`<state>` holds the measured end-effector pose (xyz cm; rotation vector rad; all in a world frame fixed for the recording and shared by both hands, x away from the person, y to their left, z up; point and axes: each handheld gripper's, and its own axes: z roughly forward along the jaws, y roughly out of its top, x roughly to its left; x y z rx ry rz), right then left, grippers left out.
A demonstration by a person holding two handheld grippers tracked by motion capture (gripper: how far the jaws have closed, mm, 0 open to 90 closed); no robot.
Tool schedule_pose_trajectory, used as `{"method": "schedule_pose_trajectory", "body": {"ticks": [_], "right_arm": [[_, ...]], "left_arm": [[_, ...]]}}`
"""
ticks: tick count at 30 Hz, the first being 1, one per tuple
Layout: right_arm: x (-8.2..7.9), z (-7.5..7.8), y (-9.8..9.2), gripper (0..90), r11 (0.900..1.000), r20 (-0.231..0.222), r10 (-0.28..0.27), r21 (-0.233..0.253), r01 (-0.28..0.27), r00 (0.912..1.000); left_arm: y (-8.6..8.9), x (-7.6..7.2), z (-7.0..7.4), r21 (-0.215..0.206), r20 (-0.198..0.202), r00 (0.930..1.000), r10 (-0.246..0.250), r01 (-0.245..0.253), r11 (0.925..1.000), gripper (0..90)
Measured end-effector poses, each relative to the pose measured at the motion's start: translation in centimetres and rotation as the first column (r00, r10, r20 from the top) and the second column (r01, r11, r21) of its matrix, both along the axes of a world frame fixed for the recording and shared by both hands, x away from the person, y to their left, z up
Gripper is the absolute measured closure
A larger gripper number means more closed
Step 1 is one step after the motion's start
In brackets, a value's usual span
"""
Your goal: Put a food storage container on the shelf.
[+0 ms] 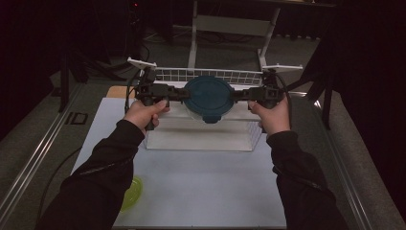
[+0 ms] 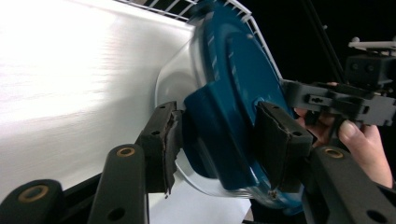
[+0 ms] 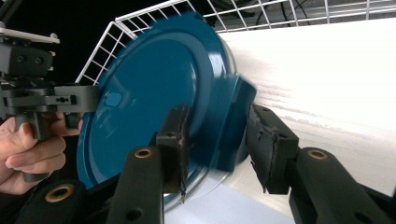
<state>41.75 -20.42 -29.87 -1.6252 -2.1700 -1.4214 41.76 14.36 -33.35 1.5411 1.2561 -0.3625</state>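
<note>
A dim room, a white counter [image 1: 201, 182]. The left claw [image 1: 181, 94] and right claw [image 1: 238, 95] each clamp the blue-lidded container [image 1: 208, 98], at nine and three o'clock, above a wire rack [image 1: 201, 136].

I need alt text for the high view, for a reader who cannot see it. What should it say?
A person holds a round container with a blue lid between the left gripper and the right gripper, above a white wire rack on a white table. A green bowl sits near the left sleeve.
</note>
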Motion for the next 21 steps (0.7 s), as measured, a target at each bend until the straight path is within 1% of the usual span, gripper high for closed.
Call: {"method": "schedule_pose_trajectory", "body": {"ticks": [2, 4, 5, 8, 9, 11, 12, 13, 14, 15, 16, 17, 18, 19, 21], "right_arm": [[0.1, -0.2, 0.1, 56.7, 1.0, -0.006, -0.003, 0.012, 0.003, 1.0], [0.2, -0.2, 0.1, 56.1, 1.0, 0.001, -0.008, 0.012, 0.008, 1.0], [0.1, -0.2, 0.1, 55.8, 1.0, 0.0, -0.01, 0.014, 0.01, 1.0], [-0.3, 0.1, -0.1, 54.2, 1.0, 0.023, -0.005, 0.026, 0.005, 0.9997], [-0.5, 0.2, -0.2, 53.7, 0.999, 0.032, -0.004, 0.032, 0.003, 0.9995], [-1.1, 0.5, -0.3, 53.8, 1.0, 0.053, 0.006, 0.028, -0.008, 0.9985], [-1.5, 0.7, -0.3, 53.8, 1.0, 0.074, 0.006, 0.024, -0.007, 0.9972], [-1.9, 0.9, -0.3, 53.8, 0.999, 0.082, 0.014, 0.029, -0.016, 0.9966], [-2.3, 1.0, -0.3, 53.9, 0.999, 0.086, 0.032, 0.036, -0.036, 0.9958], [-2.8, 1.0, -0.1, 54.0, 0.998, 0.1, 0.044, 0.034, -0.048, 0.994], [-3.4, 1.1, 0.0, 54.7, 0.997, 0.11, 0.062, 0.035, -0.066, 0.992], [-3.7, 1.1, 0.1, 54.7, 0.996, 0.115, 0.079, 0.04, -0.084, 0.9903], [-4.3, 1.0, 0.3, 55.3, 0.994, 0.126, 0.093, 0.04, -0.098, 0.9877], [-4.7, 0.8, 0.4, 56.1, 0.992, 0.127, 0.108, 0.047, -0.115, 0.986], [-5.5, 0.4, 0.7, 58.4, 0.988, 0.126, 0.139, 0.053, -0.147, 0.9823]], "left_arm": [[0.0, 0.0, 0.0, -0.001, 0.012, 0.9999, 0.001, -0.001, 1.0, 50.8], [-0.1, 0.1, 0.0, 0.006, 0.02, 0.9998, -0.005, 0.005, 1.0, 50.7], [-0.1, 0.0, 0.1, 0.019, 0.034, 0.9994, -0.008, 0.007, 0.9998, 50.6], [-0.2, -0.3, 0.4, 0.051, 0.059, 0.9982, -0.012, 0.009, 0.9986, 49.4], [-0.2, -0.5, 0.5, 0.064, 0.075, 0.9971, -0.012, 0.007, 0.9979, 49.1], [0.0, -0.7, 0.8, 0.071, 0.1, 0.9949, 0.012, -0.019, 0.9973, 48.5], [0.1, -0.8, 0.9, 0.074, 0.106, 0.9943, 0.013, -0.021, 0.997, 47.6], [0.3, -1.0, 1.0, 0.083, 0.117, 0.9929, 0.02, -0.03, 0.9961, 47.4], [0.4, -1.2, 1.2, 0.094, 0.135, 0.9904, 0.031, -0.044, 0.9946, 46.6], [0.5, -1.5, 1.3, 0.096, 0.15, 0.9884, 0.024, -0.039, 0.9946, 46.6], [0.5, -1.7, 1.5, 0.098, 0.156, 0.9876, 0.017, -0.033, 0.9946, 46.6], [0.6, -2.2, 1.7, 0.114, 0.181, 0.9832, 0.019, -0.041, 0.9926, 46.5], [0.5, -2.6, 1.8, 0.127, 0.2, 0.9797, 0.008, -0.034, 0.9913, 46.6], [0.5, -3.0, 1.9, 0.134, 0.21, 0.9777, -0.002, -0.027, 0.9906, 46.6], [0.5, -3.8, 2.0, 0.156, 0.241, 0.9706, -0.001, -0.038, 0.987, 46.6]]}}
